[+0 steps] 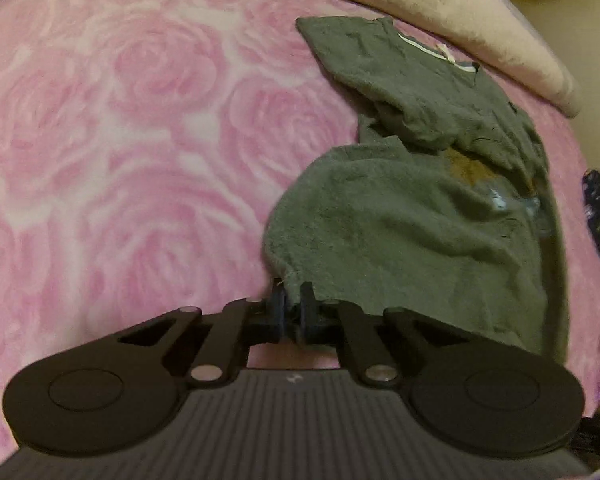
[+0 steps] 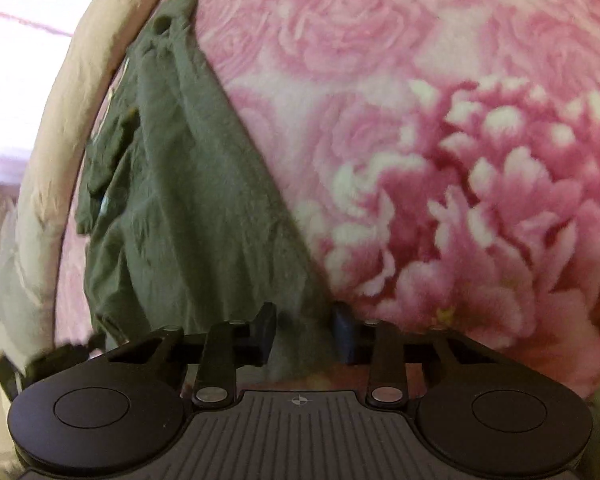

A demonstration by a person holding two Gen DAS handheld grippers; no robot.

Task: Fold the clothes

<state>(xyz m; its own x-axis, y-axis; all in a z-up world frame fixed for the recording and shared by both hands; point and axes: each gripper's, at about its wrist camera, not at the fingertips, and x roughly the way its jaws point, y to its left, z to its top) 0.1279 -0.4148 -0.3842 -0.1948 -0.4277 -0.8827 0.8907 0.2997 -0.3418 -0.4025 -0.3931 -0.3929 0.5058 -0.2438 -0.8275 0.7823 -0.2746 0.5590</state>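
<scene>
We've got a grey-green t-shirt (image 1: pixel 412 216) spread on a pink rose-print blanket (image 1: pixel 120 140), sitting right of centre in the left wrist view and running up toward the upper right, where a beige cushion (image 1: pixel 480 20) curves along the blanket's edge. The shirt's lower part is folded up over itself, and the neckline with a pale inner band shows near the top. Our left claw (image 1: pixel 294 306) is pinched nearly closed on a corner of the hem at lower centre — fabric bunched between the pads. In the right wrist view the shirt (image 2: pixel 188 208) stretches from upper left down to bottom centre. Our right claw (image 2: pixel 306 330) sits partly open, cloth hanging between its fingers — we can't tell if they're touching it.
</scene>
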